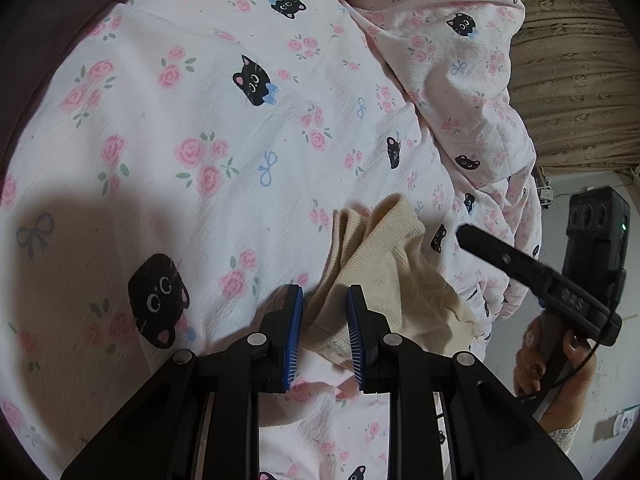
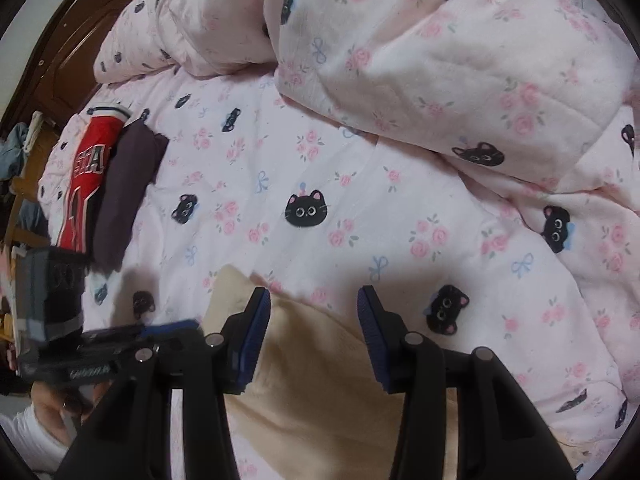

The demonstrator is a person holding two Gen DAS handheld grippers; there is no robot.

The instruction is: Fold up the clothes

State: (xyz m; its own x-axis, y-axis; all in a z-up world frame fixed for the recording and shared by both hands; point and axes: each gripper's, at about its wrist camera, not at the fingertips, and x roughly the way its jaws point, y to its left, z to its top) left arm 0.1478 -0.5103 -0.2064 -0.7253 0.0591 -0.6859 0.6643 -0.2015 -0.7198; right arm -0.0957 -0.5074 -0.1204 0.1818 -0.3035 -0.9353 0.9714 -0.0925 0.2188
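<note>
Bed (image 2: 320, 168), folding under way: two garments done, one cream knit in hand.
Quilt (image 2: 460, 60) heaped behind; open sheet mid-bed. Red jersey (image 2: 86, 184) and dark garment (image 2: 128, 184) folded near far edge. Cream knit (image 1: 384, 264) at near edge, apparently pinched by left claw (image 1: 324, 300); right claw (image 2: 314, 300) half-open above it, empty.

Bed (image 2: 304, 160) under pink cat-and-rose sheet. Cream knit garment (image 2: 320, 400) lying at 6 o'clock, red jersey (image 2: 86, 176) and dark folded cloth (image 2: 128, 184) at 9, bunched duvet (image 2: 440, 40) at 1.
</note>
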